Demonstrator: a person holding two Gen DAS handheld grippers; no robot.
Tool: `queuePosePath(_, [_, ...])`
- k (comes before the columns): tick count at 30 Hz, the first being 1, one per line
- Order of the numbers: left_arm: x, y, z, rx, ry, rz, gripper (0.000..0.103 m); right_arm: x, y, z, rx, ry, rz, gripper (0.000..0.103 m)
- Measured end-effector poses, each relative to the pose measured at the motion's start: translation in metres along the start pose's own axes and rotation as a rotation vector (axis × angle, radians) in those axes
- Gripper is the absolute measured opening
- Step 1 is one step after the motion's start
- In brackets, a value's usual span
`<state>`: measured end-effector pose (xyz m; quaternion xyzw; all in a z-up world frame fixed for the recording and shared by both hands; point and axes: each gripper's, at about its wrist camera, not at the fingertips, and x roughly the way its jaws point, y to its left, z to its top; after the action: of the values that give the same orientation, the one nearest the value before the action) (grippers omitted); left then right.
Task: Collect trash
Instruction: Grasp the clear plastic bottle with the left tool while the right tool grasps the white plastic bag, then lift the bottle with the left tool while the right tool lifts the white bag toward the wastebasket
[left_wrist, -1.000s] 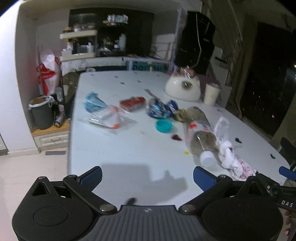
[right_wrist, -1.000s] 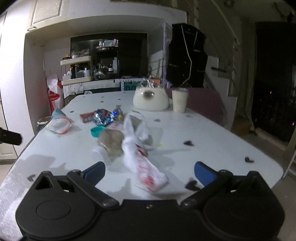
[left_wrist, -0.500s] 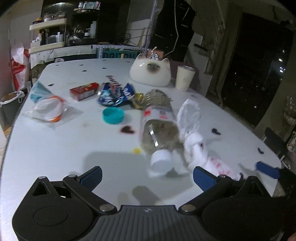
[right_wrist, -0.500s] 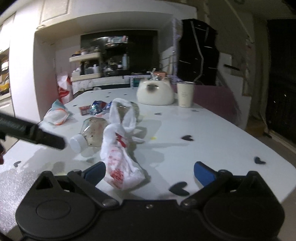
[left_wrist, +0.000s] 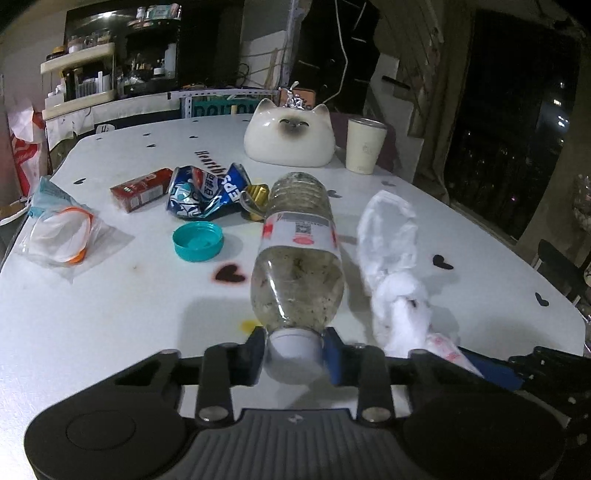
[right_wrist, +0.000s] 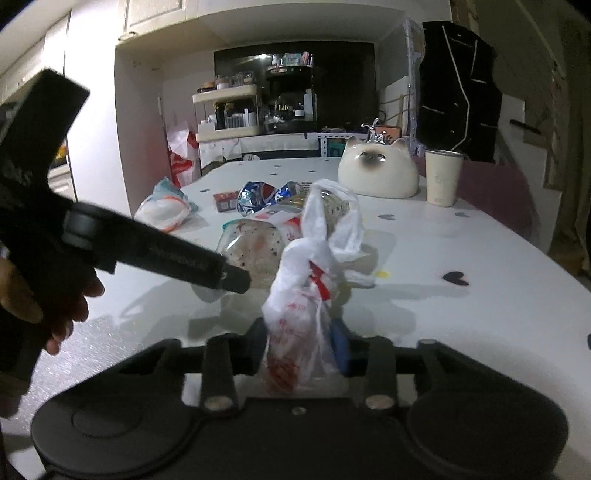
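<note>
A clear plastic bottle (left_wrist: 297, 266) with dirty residue lies on the white table (left_wrist: 110, 314), its white cap toward me. My left gripper (left_wrist: 295, 350) is closing, and its pads press both sides of that cap. Beside the bottle on the right lies a knotted white plastic bag (left_wrist: 391, 243) with red print. In the right wrist view, my right gripper (right_wrist: 299, 343) is closing around the near end of the bag (right_wrist: 314, 266), which is squeezed between the pads. One finger of the left gripper (right_wrist: 166, 254) reaches in from the left to the bottle (right_wrist: 255, 243).
More litter lies farther back: a crushed blue can (left_wrist: 207, 195), a red box (left_wrist: 142, 188), a teal lid (left_wrist: 197, 242), a gold wrapper (left_wrist: 256, 195) and a clear bag with an orange rim (left_wrist: 59, 232). A cat-shaped ceramic (left_wrist: 290, 136) and a cup (left_wrist: 365, 146) stand behind.
Both grippers moved forward and down to the table and went from wide open to closed: the left onto the bottle's cap, the right onto the bag's near end.
</note>
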<state>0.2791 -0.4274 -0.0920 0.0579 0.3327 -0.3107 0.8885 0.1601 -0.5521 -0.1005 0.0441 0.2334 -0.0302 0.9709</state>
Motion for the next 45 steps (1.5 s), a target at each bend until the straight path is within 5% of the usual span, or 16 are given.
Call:
queuePosePath(6, [-0.02, 0.01, -0.014, 0.026, 0.019, -0.02, 0.034, -0.012, -0.006, -0.006, 0.041, -0.003, 0.013, 0.029])
queuePosePath(17, [-0.083, 0.031, -0.045, 0.078, 0.176, -0.032, 0.036, -0.029, -0.01, -0.014, 0.076, 0.0, 0.033, 0.027])
queuePosePath(21, [-0.086, 0.029, -0.034, 0.095, 0.184, -0.001, 0.069, -0.032, -0.01, -0.015, 0.085, 0.001, 0.035, 0.026])
queuePosePath(24, [-0.076, 0.024, -0.018, 0.119, 0.178, 0.034, 0.077, -0.033, -0.01, -0.014, 0.089, 0.005, 0.035, 0.026])
queuePosePath(33, [-0.032, 0.014, -0.001, 0.085, 0.233, 0.045, 0.077, -0.036, -0.006, -0.012, 0.099, 0.014, 0.002, 0.024])
queuePosePath(38, [-0.02, 0.017, -0.003, 0.034, 0.221, 0.051, 0.065, -0.037, -0.001, -0.012, 0.098, 0.025, -0.023, 0.024])
queuePosePath(45, [-0.028, 0.021, -0.007, 0.021, 0.174, 0.036, 0.062, -0.037, 0.006, -0.011, 0.095, 0.033, -0.055, 0.023])
